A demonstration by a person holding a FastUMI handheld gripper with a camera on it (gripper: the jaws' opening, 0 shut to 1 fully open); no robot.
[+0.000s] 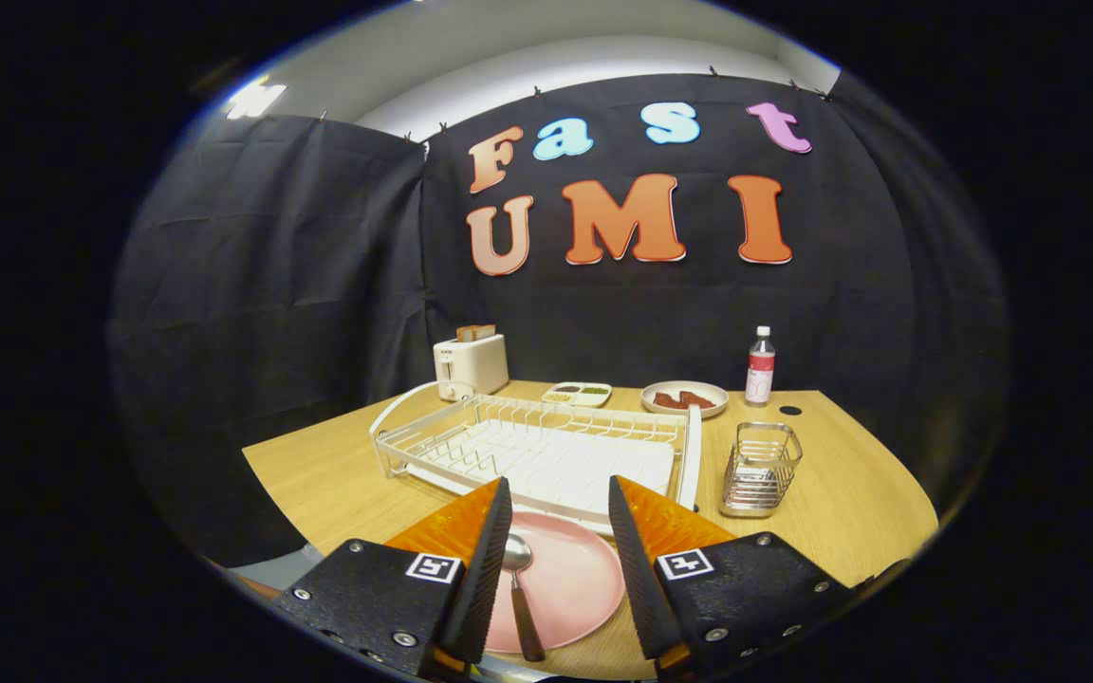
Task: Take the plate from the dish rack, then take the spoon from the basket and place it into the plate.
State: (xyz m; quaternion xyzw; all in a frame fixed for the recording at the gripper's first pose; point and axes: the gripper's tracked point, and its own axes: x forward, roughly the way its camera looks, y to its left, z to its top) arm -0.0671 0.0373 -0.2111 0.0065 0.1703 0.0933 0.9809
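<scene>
Currently we log the gripper view as follows.
Gripper: we see the gripper with its two fingers spread apart, pressing on nothing.
Plate: the round pink plate lies flat on the light wooden table, below and between the fingers, just in front of the rack.
Spoon: the metal spoon with a dark handle rests in the plate, bowl pointing towards the rack, close beside the left finger; we cannot tell whether it touches that finger.
Rack: the white wire dish rack with a white drain tray stands just beyond the fingertips.
Basket: the small silver wire basket stands right of the rack, near it but apart.
Back of table: we note a white toaster holding toast, a small white divided dish, a white plate of brown food and a clear bottle with a red label, all beyond the rack.
</scene>
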